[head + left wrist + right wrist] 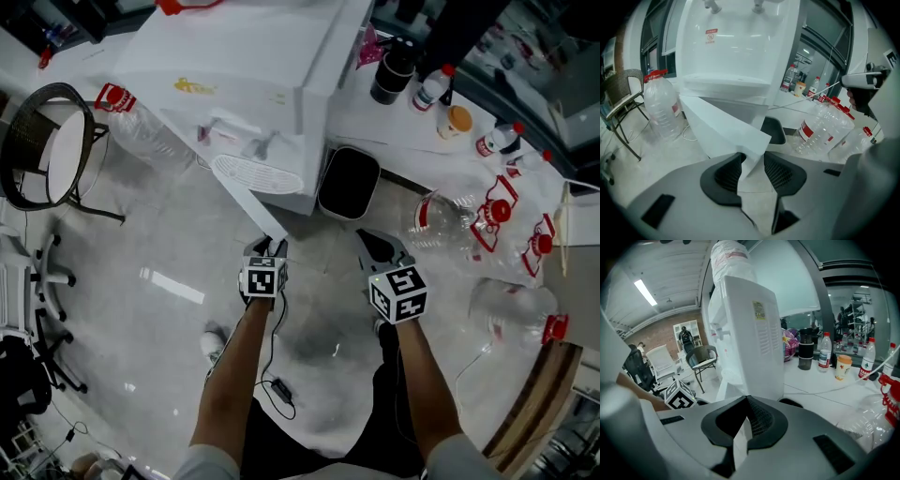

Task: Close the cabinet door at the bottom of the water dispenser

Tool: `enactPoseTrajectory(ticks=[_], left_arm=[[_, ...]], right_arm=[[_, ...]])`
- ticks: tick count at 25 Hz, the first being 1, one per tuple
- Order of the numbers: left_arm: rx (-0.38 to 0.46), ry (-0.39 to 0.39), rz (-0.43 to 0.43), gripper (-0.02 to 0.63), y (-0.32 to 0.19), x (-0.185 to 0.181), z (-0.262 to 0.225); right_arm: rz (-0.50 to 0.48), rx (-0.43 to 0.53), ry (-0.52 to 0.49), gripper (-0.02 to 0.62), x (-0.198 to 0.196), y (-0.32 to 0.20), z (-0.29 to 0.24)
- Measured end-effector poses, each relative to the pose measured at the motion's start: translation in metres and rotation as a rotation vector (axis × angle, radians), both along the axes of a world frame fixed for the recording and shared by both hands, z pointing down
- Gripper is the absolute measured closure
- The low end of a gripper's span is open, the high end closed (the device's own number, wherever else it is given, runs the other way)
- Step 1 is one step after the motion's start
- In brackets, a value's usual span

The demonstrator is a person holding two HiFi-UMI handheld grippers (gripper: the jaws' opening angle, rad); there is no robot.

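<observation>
The left tongs [754, 166] stand partly closed on the free lower corner of the cabinet door [726, 129]. The thin white panel runs down between the pads, which appear to press on both its faces. The right tongs [746, 400] have their tips together and carry nothing. They hang level with the left tongs, on the other side of the door's edge, over bare floor [169, 281].

The door stretches away from the left tongs, back to its hinge on the water dispenser [736, 61] just beyond. It hangs swung well out from the cabinet front. As I judge it, the task is only at its start: the door's edge seems to be taken, but the whole swing back to the cabinet is still to do. Just ahead of the right tongs a black bin [347, 183] stands against the dispenser's side.

Little writing can be read. Above the left tongs, the dispenser front has a small red-and-white sticker [711, 35] under the taps, too small to read. The pale label [759, 310] on the dispenser's side is also unreadable. Beyond the right tongs lie large clear bottles [450, 220] with red caps and red bands, their print blurred.
</observation>
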State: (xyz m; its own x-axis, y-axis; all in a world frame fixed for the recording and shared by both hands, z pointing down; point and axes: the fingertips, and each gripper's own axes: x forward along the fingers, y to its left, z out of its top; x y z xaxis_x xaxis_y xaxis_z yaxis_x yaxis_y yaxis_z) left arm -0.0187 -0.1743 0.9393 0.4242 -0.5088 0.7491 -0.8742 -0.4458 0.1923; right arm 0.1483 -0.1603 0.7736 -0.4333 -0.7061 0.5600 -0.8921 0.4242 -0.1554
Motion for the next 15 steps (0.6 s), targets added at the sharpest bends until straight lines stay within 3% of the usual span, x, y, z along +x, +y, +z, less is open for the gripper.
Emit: enactPoseTrajectory(ticks=[10,15], left_arm=[[0.014,0.005,0.09,0.451,-0.033,0.064,0.003],[0.051,0.002,0.071,0.453,-0.059,0.079,0.01]], right_arm=[[0.064,-0.001,0.014,0.569,0.043,-0.005,0.012],[0.106,0.007,-0.007,0.568,0.063,-0.011,0.012]])
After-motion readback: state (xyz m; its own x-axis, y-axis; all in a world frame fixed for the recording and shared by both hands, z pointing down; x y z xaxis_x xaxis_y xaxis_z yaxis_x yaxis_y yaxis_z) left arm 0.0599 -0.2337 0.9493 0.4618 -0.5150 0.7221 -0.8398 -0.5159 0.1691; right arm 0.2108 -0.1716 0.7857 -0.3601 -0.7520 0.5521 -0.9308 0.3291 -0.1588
